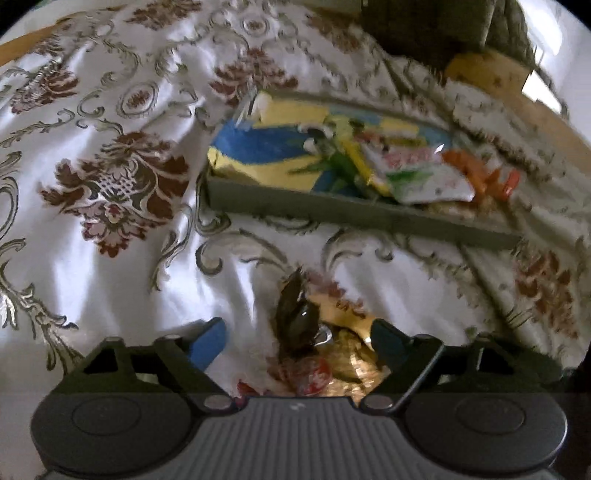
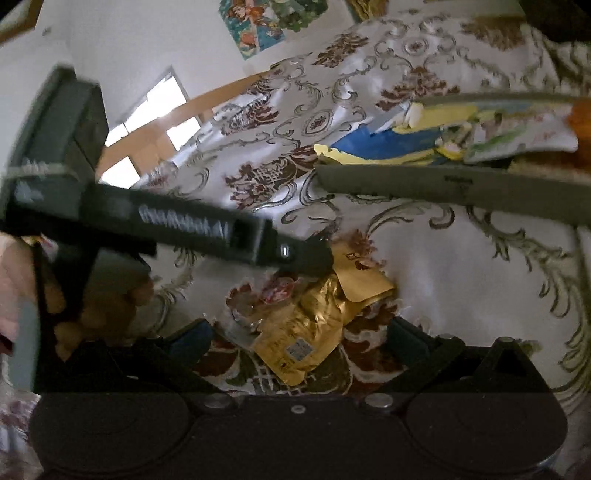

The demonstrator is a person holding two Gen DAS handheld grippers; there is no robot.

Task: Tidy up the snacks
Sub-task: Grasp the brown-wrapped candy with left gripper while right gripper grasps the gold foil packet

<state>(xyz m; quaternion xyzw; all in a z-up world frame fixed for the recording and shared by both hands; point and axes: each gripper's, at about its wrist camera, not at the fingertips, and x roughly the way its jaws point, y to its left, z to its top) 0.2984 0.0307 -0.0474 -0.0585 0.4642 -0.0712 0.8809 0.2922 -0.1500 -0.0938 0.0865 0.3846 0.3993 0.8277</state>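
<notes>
A small pile of snacks lies on the patterned tablecloth: a gold packet (image 2: 306, 332), a red-and-white wrapped candy (image 1: 314, 374) and a dark wrapper (image 1: 297, 314). My left gripper (image 1: 299, 345) is open, its blue-padded fingers on either side of the pile. In the right wrist view the left gripper's arm (image 2: 207, 232) reaches over the pile. My right gripper (image 2: 299, 341) is open with the gold packet between its fingers. A grey tray (image 1: 332, 210) behind the pile holds a blue-and-yellow bag (image 1: 269, 151), a white-green packet (image 1: 417, 173) and an orange snack (image 1: 476, 173).
The white cloth with brown floral patterns (image 1: 110, 184) covers the table and is wrinkled. The wooden table edge (image 1: 517, 96) shows at the back right. A wall with posters (image 2: 266, 22) and a window (image 2: 155, 110) lies beyond the table.
</notes>
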